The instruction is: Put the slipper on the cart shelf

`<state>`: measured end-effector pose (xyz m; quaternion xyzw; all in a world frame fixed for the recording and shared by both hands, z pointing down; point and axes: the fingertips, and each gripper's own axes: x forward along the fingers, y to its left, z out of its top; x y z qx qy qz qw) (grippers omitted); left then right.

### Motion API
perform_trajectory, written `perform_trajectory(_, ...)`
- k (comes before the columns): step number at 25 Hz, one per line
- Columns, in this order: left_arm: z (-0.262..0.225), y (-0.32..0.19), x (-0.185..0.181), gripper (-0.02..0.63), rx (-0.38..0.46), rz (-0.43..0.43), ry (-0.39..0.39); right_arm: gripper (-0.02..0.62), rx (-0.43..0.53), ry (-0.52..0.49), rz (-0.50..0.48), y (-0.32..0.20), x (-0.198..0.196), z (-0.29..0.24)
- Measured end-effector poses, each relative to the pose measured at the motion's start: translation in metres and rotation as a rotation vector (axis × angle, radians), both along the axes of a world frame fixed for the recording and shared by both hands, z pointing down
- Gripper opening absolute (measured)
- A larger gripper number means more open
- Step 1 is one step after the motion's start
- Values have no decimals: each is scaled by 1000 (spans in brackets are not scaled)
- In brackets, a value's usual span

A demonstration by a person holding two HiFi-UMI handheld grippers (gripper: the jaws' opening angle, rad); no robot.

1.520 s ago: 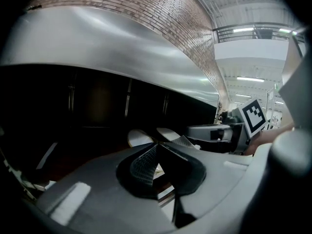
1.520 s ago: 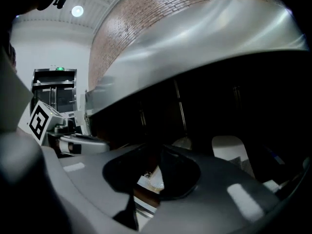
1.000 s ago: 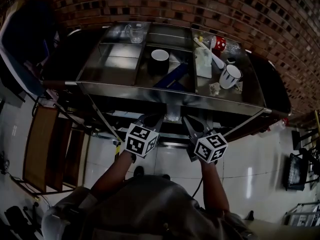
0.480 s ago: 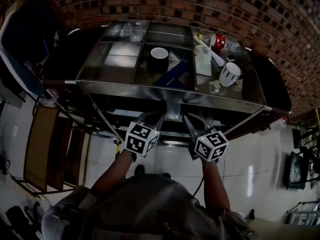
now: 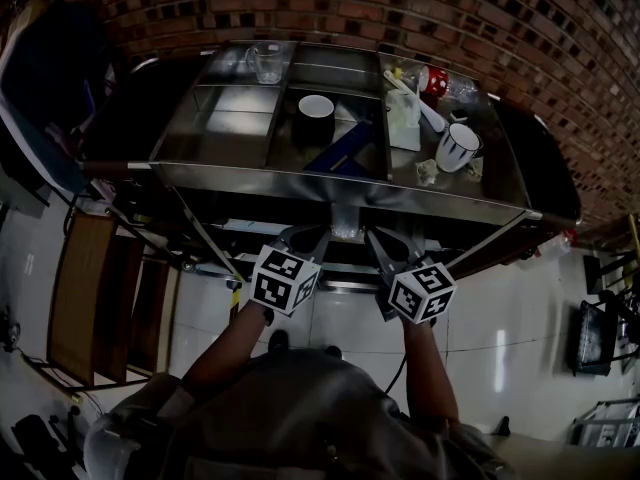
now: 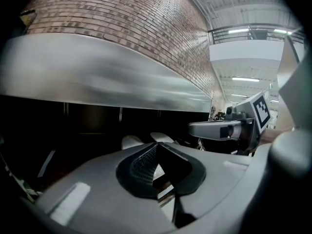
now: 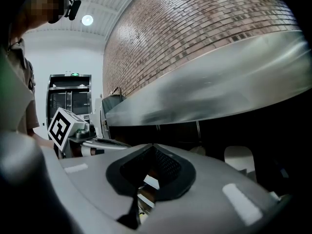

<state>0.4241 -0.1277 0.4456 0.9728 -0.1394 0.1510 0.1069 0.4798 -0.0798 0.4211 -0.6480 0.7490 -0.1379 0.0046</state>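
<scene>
The steel cart [image 5: 340, 190] stands against a brick wall. Both grippers hang side by side just below its front rim. My left gripper [image 5: 300, 236] is shut with nothing in it, and so is my right gripper [image 5: 377, 240]. In the left gripper view the shut jaws [image 6: 156, 147] face the dark space under the cart's top. Two pale rounded shapes [image 6: 131, 141] lie there; they look like slippers, but I cannot be sure. The right gripper view has its shut jaws [image 7: 153, 148] facing the same dark space, with a pale shape [image 7: 239, 159] at the right. No slipper shows in the head view.
The cart's top tray holds a glass [image 5: 267, 62], a black cup [image 5: 317, 115], a white mug [image 5: 458, 148], a red can [image 5: 436, 83] and a carton [image 5: 404, 118]. A wooden chair [image 5: 95, 293] stands at the left. The floor is white tile [image 5: 500, 328].
</scene>
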Motion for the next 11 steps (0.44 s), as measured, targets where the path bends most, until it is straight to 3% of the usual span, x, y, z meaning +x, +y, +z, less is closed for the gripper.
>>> perform_trajectory(11,2,4,4,8,-10,10,-1,0,1,-10,11,2,1,0)
